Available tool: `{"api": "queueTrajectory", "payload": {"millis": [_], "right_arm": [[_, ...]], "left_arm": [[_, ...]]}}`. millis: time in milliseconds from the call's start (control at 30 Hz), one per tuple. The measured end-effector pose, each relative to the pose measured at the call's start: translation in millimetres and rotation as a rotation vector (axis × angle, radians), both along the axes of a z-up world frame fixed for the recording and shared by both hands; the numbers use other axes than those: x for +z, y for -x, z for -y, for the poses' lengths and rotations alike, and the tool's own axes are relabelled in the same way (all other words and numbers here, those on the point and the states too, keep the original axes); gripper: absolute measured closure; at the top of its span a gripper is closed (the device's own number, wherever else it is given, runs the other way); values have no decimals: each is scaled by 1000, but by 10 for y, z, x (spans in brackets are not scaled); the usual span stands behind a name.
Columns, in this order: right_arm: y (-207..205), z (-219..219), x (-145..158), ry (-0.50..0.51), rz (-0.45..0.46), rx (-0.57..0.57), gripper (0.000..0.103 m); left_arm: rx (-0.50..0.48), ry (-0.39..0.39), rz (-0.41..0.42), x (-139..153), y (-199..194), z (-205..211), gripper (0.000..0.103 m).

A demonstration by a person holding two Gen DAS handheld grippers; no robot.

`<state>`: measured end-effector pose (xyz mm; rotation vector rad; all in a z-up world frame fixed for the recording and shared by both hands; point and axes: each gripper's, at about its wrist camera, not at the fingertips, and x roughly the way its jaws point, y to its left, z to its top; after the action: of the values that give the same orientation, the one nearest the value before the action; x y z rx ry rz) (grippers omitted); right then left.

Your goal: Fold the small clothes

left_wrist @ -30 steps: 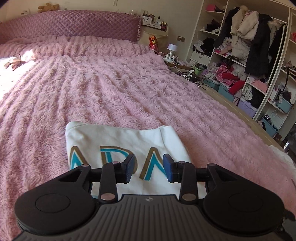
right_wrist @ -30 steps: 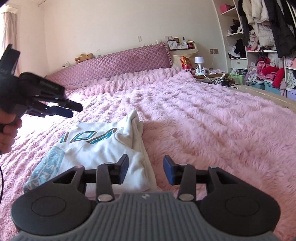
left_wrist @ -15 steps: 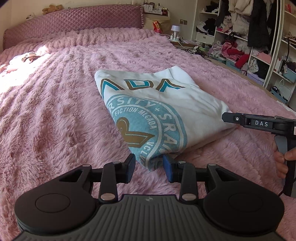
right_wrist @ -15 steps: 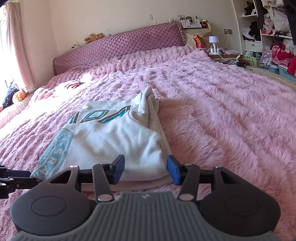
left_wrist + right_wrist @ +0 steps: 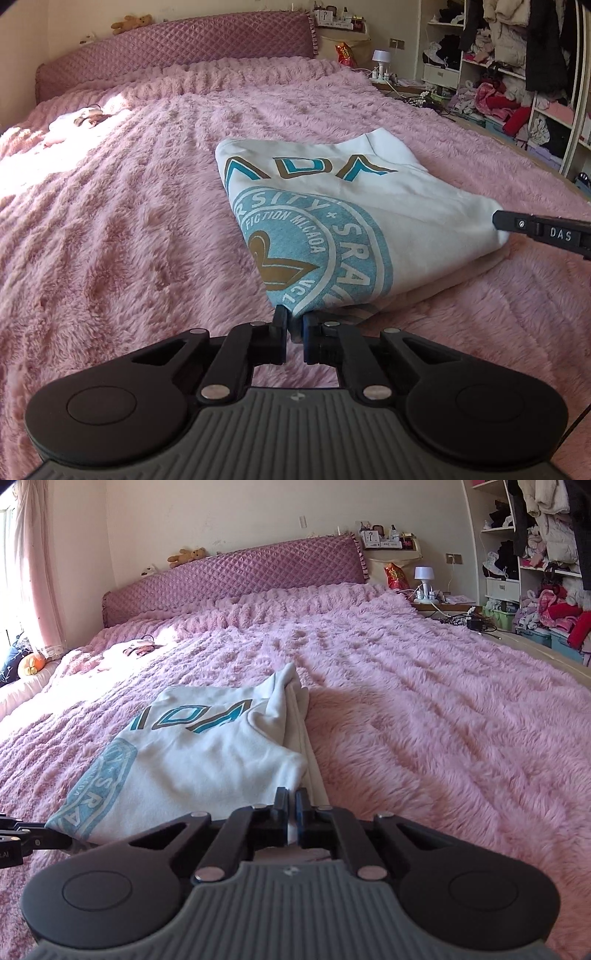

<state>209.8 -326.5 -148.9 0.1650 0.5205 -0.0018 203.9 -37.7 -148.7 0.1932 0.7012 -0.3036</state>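
A folded white sweatshirt [image 5: 369, 206] with a teal round print and gold-edged letters lies on the fluffy pink bedspread [image 5: 129, 221]. My left gripper [image 5: 293, 325] is shut on its near left corner, at the edge of the teal print. The right wrist view shows the same sweatshirt [image 5: 207, 753] from its other side. There my right gripper [image 5: 292, 805] is shut on the near right corner, with white cloth pinched between the blue pads. The right gripper [image 5: 543, 234] also reaches in at the right edge of the left wrist view, and the left gripper [image 5: 26, 840] shows at the far left.
A quilted purple headboard [image 5: 236, 579] with a teddy bear [image 5: 186, 555] closes the far end. Small items [image 5: 81, 118] lie in the sunlit patch on the bed. Open shelves crammed with clothes [image 5: 517, 85] and a cluttered nightstand [image 5: 432, 594] stand along the right side.
Both grippers went from open to shut on the sweatshirt's near corners. The left gripper drew back from over the sweatshirt and sank to its near edge; the right stayed in place.
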Motion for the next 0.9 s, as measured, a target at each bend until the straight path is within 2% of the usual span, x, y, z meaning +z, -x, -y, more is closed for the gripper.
{"api": "queueTrajectory", "payload": {"millis": [33, 100, 200, 267, 333, 433, 500, 533, 600, 667, 800, 900], "right_arm": [[35, 17, 48, 5, 21, -1, 103], [58, 42, 78, 8, 14, 10, 103], [23, 50, -69, 27, -40, 21, 103], [-7, 60, -235, 14, -82, 21, 103], [0, 48, -298, 16, -79, 23, 103], [2, 38, -288, 24, -72, 26, 103], [14, 84, -228, -10, -65, 29, 92], [32, 118, -177, -35, -54, 28, 78], [60, 183, -52, -79, 2, 28, 64], [-7, 216, 92, -94, 54, 40, 64], [-409, 182, 305, -60, 116, 59, 64], [-816, 96, 391, 13, 147, 90, 64]], "left_arm": [[-3, -64, 23, 19, 44, 73, 96], [-21, -145, 20, 6, 74, 187, 96], [-13, -157, -52, -155, -33, 200, 96], [2, -119, -110, -287, -138, 123, 96], [-2, -111, -113, -294, -135, 103, 95], [-3, -84, -111, -202, -55, 47, 89], [3, -69, -104, -128, 44, -14, 86], [7, -64, -93, -91, 94, -55, 86], [25, -69, -51, -10, 149, -115, 86], [55, -50, -17, 79, 127, -160, 86], [91, 114, 24, 256, -57, -214, 86], [106, 172, 24, 280, -183, -146, 86]]}}
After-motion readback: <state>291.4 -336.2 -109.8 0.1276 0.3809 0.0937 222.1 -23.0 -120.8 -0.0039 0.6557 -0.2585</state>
